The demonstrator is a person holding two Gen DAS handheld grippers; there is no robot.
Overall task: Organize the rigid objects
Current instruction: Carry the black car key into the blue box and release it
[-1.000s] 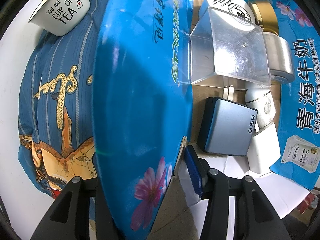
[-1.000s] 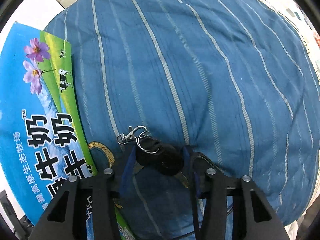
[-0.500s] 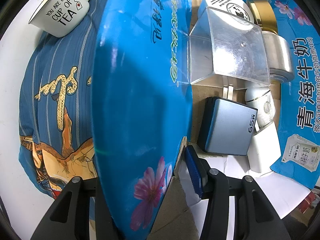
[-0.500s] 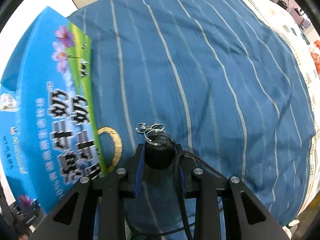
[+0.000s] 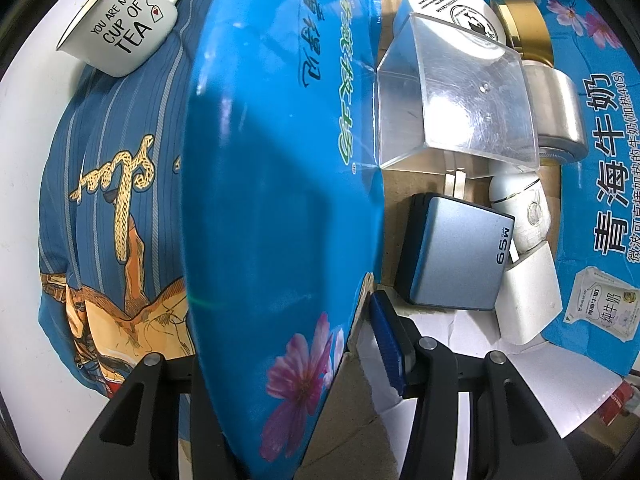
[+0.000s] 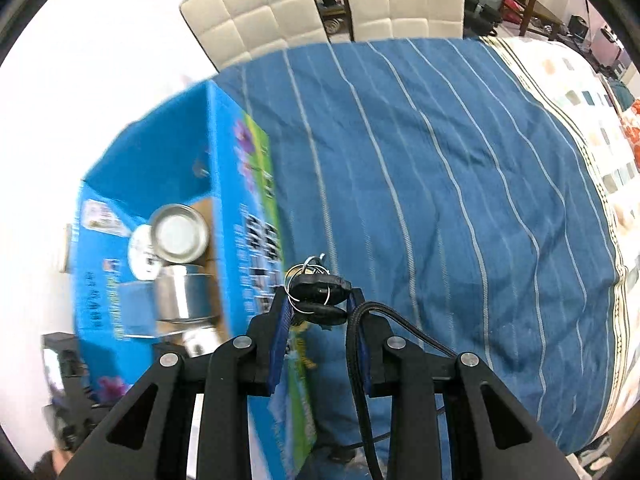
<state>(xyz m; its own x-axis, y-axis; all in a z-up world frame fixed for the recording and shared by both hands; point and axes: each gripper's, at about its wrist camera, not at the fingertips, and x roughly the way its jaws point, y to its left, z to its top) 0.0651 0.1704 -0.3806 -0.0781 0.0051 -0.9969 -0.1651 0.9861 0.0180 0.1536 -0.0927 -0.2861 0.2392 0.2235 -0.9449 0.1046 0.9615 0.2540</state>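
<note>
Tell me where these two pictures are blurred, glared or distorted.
Left wrist view: sharp, but fisheye bends the blue carton wall; the clear plastic box shows glare. Right wrist view: motion blur smears the blue carton; the keys in the right gripper stay crisp.

Bright, even light; heavy fisheye bending with dark corners.
Glare streaks the clear plastic box point(image 5: 460, 92); left of the keys point(image 6: 318, 294), the blue carton point(image 6: 168, 240) smears with motion blur.
</note>
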